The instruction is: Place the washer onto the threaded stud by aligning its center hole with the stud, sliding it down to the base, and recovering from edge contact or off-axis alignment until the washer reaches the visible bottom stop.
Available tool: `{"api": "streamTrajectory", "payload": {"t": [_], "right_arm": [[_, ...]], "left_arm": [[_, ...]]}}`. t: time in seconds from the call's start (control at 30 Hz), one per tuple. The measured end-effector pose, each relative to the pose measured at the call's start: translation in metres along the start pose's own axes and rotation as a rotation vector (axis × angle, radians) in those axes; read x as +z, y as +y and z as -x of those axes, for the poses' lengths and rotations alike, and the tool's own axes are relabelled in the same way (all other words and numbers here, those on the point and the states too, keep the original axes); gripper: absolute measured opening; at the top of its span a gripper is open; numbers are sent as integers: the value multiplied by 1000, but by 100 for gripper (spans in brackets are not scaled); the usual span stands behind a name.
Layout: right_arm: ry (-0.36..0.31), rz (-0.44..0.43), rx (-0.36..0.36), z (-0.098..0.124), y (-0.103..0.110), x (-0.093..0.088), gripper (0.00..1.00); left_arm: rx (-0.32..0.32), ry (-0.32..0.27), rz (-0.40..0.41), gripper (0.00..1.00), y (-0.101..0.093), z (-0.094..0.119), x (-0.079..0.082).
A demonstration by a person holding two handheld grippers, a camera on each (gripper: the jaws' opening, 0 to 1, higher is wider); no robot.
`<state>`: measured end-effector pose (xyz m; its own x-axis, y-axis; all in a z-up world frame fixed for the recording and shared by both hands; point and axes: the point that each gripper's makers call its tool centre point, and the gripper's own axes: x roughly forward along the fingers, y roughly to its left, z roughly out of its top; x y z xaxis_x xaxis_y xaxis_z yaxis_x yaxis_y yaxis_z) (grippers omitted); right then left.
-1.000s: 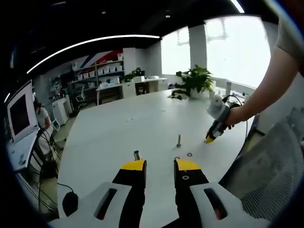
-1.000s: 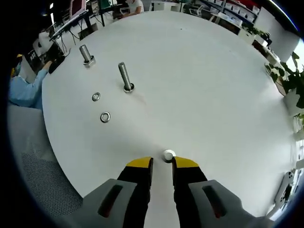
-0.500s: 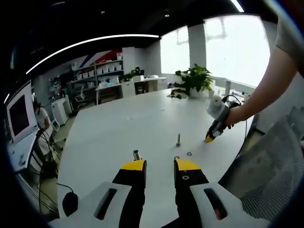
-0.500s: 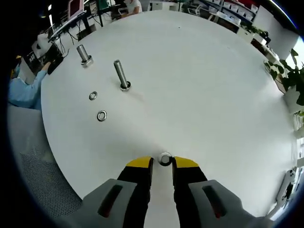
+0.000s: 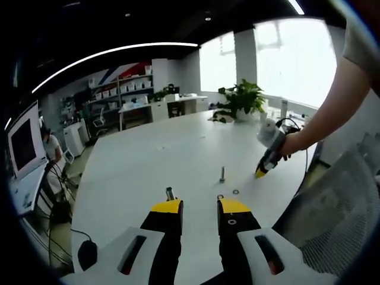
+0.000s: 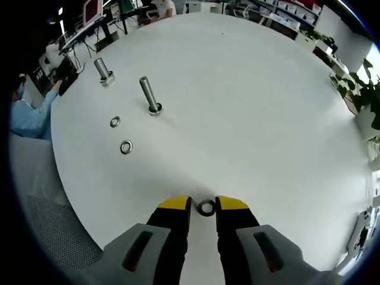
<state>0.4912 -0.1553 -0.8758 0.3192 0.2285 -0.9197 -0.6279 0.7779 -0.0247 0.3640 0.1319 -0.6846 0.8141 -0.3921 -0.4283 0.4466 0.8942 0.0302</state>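
Note:
In the right gripper view a small metal washer [image 6: 206, 208] lies flat on the white table [image 6: 255, 107], right between the yellow tips of my right gripper [image 6: 203, 204], which stands open around it. A tall threaded stud [image 6: 149, 95] rises at the upper left, with a shorter stud [image 6: 104, 70] beyond it. In the left gripper view my left gripper [image 5: 200, 206] is open and empty above the table, the tall stud [image 5: 222, 174] ahead of it. The right gripper [image 5: 263, 170] comes in from the right there, tips down on the table, held by a hand.
Two more washers [image 6: 114, 122] [image 6: 126, 146] lie loose near the studs, close to the table's curved edge [image 6: 71, 178]. A mesh chair [image 5: 338, 214] stands at the right. A potted plant [image 5: 242, 101] sits at the far end, and a monitor [image 5: 25, 142] at the left.
My right gripper has crept forward over the table, so the washer that lay just ahead of its tips now sits between them. The left gripper has hardly moved.

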Motion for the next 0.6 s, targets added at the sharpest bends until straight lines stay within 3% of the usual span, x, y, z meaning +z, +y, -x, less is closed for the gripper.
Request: {"api": "streamTrajectory", "payload": {"t": [0.6], "right_arm": [[6, -19, 16, 2, 2, -6, 20]], "left_arm": [[-7, 7, -8, 21, -2, -1, -1]]}}
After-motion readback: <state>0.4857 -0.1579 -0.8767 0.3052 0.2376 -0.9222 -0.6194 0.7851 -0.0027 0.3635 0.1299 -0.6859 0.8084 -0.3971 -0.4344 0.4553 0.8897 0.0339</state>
